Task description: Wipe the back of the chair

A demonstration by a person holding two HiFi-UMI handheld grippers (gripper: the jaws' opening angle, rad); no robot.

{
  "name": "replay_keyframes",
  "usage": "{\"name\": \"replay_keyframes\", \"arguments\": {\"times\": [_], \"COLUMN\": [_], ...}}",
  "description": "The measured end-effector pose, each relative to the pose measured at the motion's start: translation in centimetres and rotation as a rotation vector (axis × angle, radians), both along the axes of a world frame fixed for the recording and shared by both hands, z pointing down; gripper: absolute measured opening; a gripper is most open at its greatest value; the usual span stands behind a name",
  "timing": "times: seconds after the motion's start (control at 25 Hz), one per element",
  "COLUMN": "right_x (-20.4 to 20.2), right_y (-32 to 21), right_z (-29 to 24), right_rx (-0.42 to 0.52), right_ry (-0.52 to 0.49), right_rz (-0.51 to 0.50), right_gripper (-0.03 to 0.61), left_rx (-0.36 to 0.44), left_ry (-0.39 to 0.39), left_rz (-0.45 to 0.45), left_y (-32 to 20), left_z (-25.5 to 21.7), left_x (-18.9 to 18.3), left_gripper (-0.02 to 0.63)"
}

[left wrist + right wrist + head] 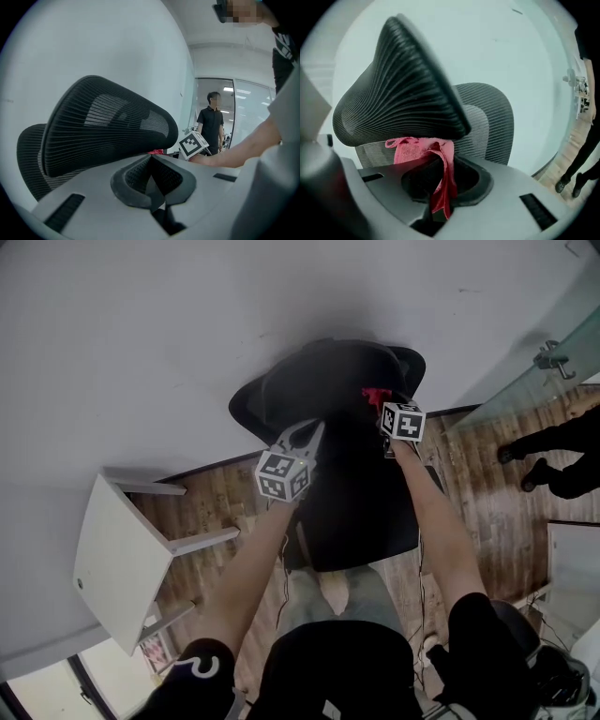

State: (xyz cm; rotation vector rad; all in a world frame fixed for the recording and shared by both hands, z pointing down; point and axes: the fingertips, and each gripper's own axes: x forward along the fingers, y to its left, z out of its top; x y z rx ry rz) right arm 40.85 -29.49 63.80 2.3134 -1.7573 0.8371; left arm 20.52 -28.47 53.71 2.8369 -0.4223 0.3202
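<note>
A black mesh office chair (352,456) stands against the white wall, its headrest (103,124) filling both gripper views. My right gripper (380,407) is shut on a red cloth (433,161), which it holds just under the headrest (398,98), against the top of the mesh chair back (487,122). A bit of the red cloth (374,396) shows in the head view. My left gripper (307,434) hovers at the chair's upper left, jaws shut with nothing between them, pointing at the headrest.
A white table (112,559) stands to the left on the wooden floor (487,474). A glass door (544,362) is at the right, and a person in black (210,123) stands beyond it. The white wall (141,334) lies directly behind the chair.
</note>
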Motion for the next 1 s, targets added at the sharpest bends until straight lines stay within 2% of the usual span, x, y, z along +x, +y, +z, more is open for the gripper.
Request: {"name": "replay_keyframes", "arguments": {"times": [0.32, 0.72, 0.84, 1.0], "right_x": [3.9, 7.7, 7.7, 5.7], "right_y": [2.1, 5.6, 6.4, 7.2], "right_z": [-0.7, -1.6, -1.3, -1.6], "right_rx": [-0.008, -0.005, 0.005, 0.008], "right_ry": [0.032, 0.061, 0.061, 0.086], "right_rz": [0.039, 0.113, 0.11, 0.09], "right_gripper": [0.066, 0.066, 0.066, 0.066], "left_rx": [0.011, 0.022, 0.017, 0.011], "left_ry": [-0.004, -0.001, 0.003, 0.006], "left_rz": [0.001, 0.015, 0.016, 0.012], "left_y": [1.2, 2.7, 3.0, 3.1], "left_z": [-0.3, -1.2, -1.1, -0.9], "left_x": [2.9, 4.3, 4.2, 2.9], "left_gripper": [0.025, 0.026, 0.025, 0.025]}}
